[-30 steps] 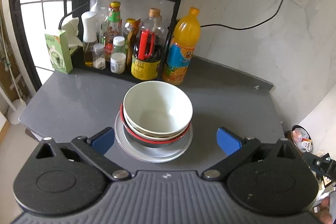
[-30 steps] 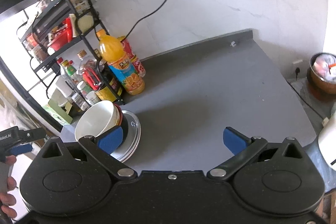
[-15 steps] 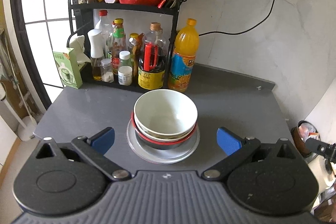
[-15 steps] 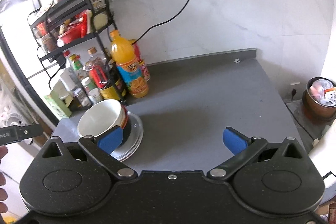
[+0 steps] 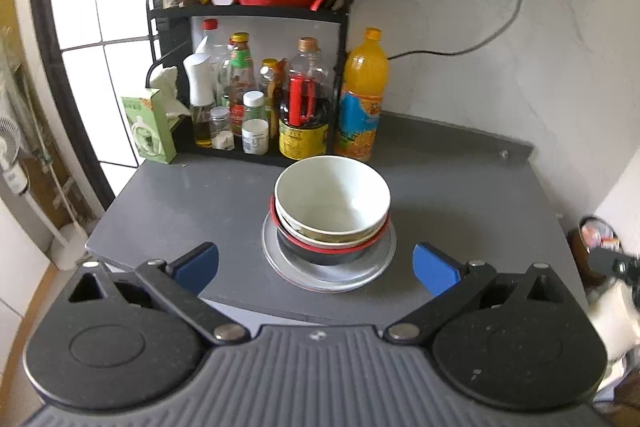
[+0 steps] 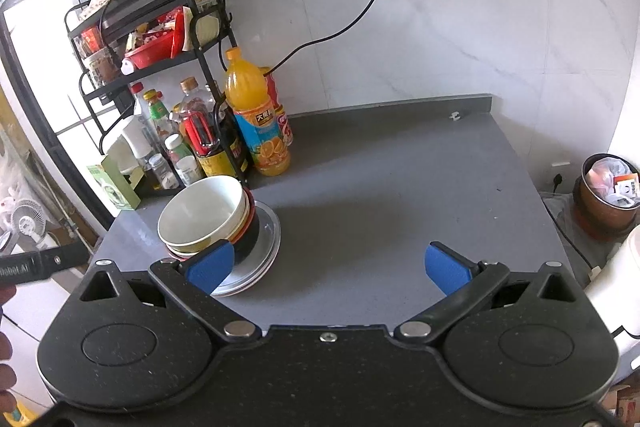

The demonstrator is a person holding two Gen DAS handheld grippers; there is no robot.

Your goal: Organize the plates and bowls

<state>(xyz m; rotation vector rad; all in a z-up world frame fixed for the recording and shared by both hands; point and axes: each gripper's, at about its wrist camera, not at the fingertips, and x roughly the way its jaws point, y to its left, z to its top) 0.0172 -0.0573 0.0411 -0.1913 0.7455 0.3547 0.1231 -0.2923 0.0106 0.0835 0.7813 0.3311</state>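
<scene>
facing the bowl stack (image 5: 332, 205) ahead, apart: left claw (image 5: 316, 267), right claw (image 6: 327, 269), both wide open

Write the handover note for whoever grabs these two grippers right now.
Left gripper: open, empty, held off the counter's near edge, facing the stack.
Right gripper: open, empty, over bare counter right of the stack.
White bowl sits on top, nested in a red-rimmed bowl, on the stacked plates.
Done: bowls and plates look gathered into one pile.
Left: nothing obvious; check that the stack sits level.
</scene>
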